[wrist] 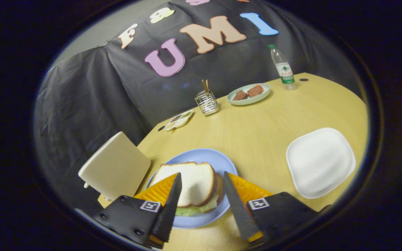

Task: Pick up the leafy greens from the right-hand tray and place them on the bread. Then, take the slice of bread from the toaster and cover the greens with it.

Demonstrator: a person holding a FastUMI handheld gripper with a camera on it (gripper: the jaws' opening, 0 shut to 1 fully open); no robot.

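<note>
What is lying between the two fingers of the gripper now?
In the gripper view, the sandwich on the blue plate lies between the open gripper fingers; green leaves peek out under the top slice.

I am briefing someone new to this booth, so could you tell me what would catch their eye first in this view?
First, the sandwich on the blue plate, greens peeking out under the top slice, framed between the fingers of the open claw, which do not press on it. Next, the empty white tray to its right on the yellow table. Beyond them, a plate of brown pieces and a water bottle stand near the wall.
</note>
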